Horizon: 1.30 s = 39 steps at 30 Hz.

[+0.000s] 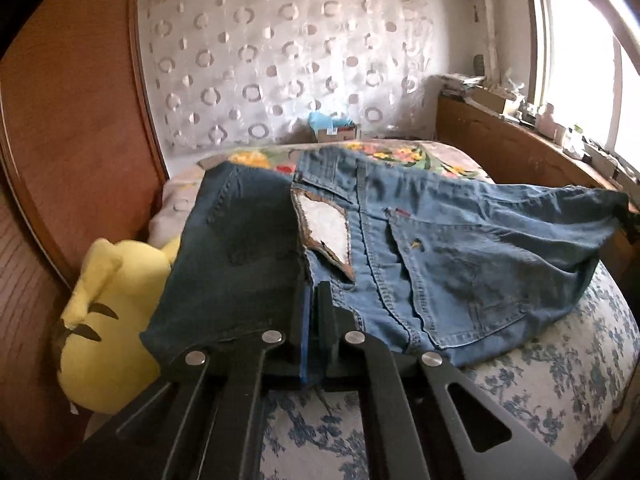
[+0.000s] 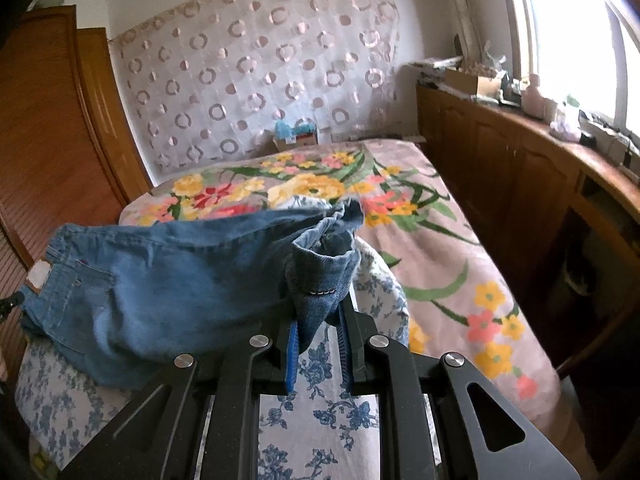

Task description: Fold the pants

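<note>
- Faded blue denim pants (image 1: 460, 248) spread across the near end of the bed, over the blue-and-white floral bedsheet (image 1: 552, 364), partly lifted off it between two grips.
- Left gripper (image 1: 314, 300) closed tight on the waistband edge beside the white inner label (image 1: 324, 224); no gap showing between the blue pads.
- Right gripper (image 2: 318, 316) clamped on a bunched hem of the pants (image 2: 168, 276), a thick wad of cloth keeping the pads a little apart.
- Soft and floppy by the look of it: sagging in the middle, creasing freely, no stiffness to hold a shape alone.
- Probably fairly heavy for cloth, so likely to drag on the sheet and pull at a shallow pinch.
- Not fragile, not slippery; coarse weave should sit well against the pads.
- Best hold judged to be the doubled seams: waistband at one end, leg hem at the other, both thick enough to bite.
- Risk: bunched hem may hide one layer only, letting the second leg slide out.
- Pink blanket with yellow and red flowers (image 2: 432, 216) covering the far part of the bed, free for laying the fold.
- Yellow plush toy (image 1: 108, 320) at the left edge of the bed, just beside the waist end.
- Small cardboard box (image 2: 296, 138) at the head of the bed against the circle-patterned curtain (image 2: 260, 68), light blue items inside; what they are cannot be told.
- Another open box (image 2: 472, 80) on the wooden cabinet top by the window, contents unclear.
</note>
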### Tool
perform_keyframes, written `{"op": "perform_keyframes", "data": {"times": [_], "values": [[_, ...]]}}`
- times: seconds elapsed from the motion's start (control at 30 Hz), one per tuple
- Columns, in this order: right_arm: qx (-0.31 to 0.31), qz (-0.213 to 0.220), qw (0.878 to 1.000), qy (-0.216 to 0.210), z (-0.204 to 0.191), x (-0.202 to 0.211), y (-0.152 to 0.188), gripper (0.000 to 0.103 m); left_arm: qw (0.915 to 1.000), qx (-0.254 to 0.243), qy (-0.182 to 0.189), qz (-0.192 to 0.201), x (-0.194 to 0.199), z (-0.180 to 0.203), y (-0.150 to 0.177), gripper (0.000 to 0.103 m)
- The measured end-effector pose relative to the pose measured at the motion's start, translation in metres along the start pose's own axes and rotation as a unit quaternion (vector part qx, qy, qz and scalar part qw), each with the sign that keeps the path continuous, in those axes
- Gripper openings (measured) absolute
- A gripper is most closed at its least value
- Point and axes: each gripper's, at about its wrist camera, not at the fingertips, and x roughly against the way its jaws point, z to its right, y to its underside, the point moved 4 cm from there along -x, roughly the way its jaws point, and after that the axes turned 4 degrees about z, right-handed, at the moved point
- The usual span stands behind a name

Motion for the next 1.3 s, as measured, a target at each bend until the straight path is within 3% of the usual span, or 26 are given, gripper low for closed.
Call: {"op": "perform_keyframes", "data": {"times": [0.3, 0.63, 0.77, 1.03, 1.3], "values": [[0.011, 0.031, 0.999, -0.004, 0.0, 0.048, 0.013, 0.015, 0.9997, 0.007, 0.004, 0.024, 0.048, -0.004, 0.007, 0.004], [0.024, 0.04, 0.999, 0.0, 0.011, 0.113, 0.051, 0.015, 0.9982, 0.023, 0.019, 0.052, 0.12, -0.004, 0.045, 0.004], [0.026, 0.037, 0.999, -0.003, 0.018, 0.139, 0.07, 0.015, 0.9982, 0.03, 0.027, 0.045, 0.138, -0.005, 0.064, 0.004], [-0.008, -0.013, 1.0, -0.013, 0.026, 0.13, 0.122, 0.015, 0.9988, 0.036, 0.033, -0.005, 0.122, -0.002, 0.112, 0.004], [-0.041, -0.025, 0.999, -0.011, 0.041, 0.121, 0.141, 0.019, 0.9992, 0.024, 0.033, -0.006, 0.129, 0.008, 0.113, 0.004]]}}
